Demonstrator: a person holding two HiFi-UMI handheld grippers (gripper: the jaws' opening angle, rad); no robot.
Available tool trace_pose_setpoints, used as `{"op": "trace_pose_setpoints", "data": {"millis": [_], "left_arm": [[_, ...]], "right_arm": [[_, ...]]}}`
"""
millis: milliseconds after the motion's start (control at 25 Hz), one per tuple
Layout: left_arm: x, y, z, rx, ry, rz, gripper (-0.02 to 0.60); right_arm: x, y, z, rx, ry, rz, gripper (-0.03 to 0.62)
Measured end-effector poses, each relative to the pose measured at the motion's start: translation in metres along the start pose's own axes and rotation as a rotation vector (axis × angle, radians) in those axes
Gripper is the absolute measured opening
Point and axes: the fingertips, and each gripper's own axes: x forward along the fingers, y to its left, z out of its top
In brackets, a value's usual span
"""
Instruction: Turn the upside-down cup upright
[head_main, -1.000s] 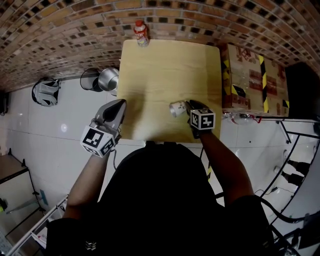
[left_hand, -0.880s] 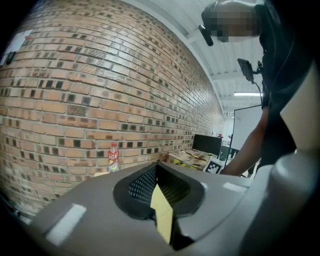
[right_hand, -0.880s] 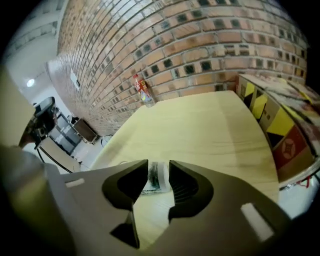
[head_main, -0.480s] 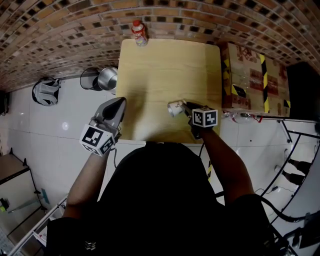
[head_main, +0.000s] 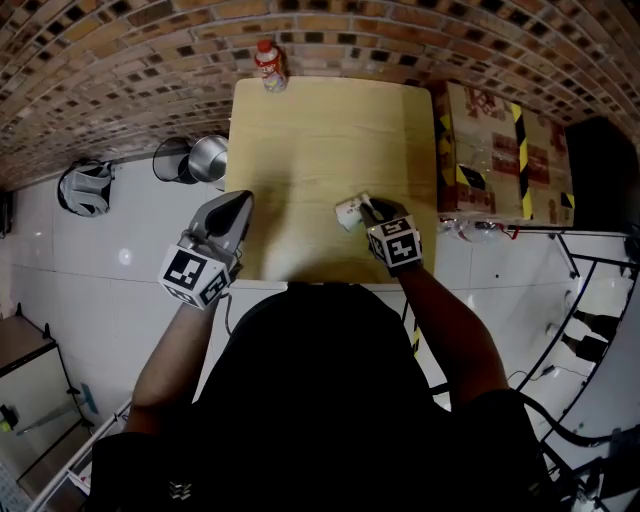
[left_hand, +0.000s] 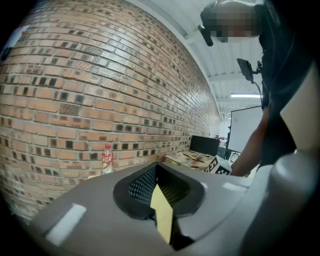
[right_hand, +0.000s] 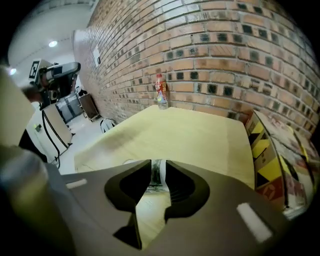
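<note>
A small white cup (head_main: 349, 212) hangs tilted just above the near part of the wooden table (head_main: 320, 130). My right gripper (head_main: 366, 209) has it at the fingertips, and the jaws are closing with the cup's wall between them. In the right gripper view the cup (right_hand: 156, 176) fills the narrow gap of that gripper (right_hand: 157, 167). The left gripper (head_main: 236, 208) hovers over the table's near left edge, shut and holding nothing. In its own view, the left gripper (left_hand: 157, 172) looks toward the brick wall.
A bottle with a red label (head_main: 266, 62) stands at the table's far edge against the brick wall (head_main: 120, 70). Cardboard boxes with yellow-black tape (head_main: 500, 150) sit right of the table. A metal pot (head_main: 207, 157) is on the floor to the left.
The right gripper has rolled about its own axis with the cup at its tips, and the cup's tilt has changed. The left gripper has stayed where it was.
</note>
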Motion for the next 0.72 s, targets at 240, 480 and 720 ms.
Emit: {"op": "trace_pose_setpoints", "data": {"millis": [240, 480, 720], "left_arm": [[-0.001, -0.003, -0.001, 0.003, -0.006, -0.018, 0.0], [-0.006, -0.007, -0.003, 0.001, -0.015, -0.031, 0.0], [-0.015, -0.008, -0.003, 0.001, -0.025, -0.031, 0.0]], "right_arm": [[-0.007, 0.011, 0.001, -0.132, 0.017, -0.089, 0.08], [-0.014, 0.033, 0.003, -0.258, 0.026, -0.147, 0.06], [-0.012, 0.067, -0.001, -0.299, 0.023, -0.107, 0.032]]}}
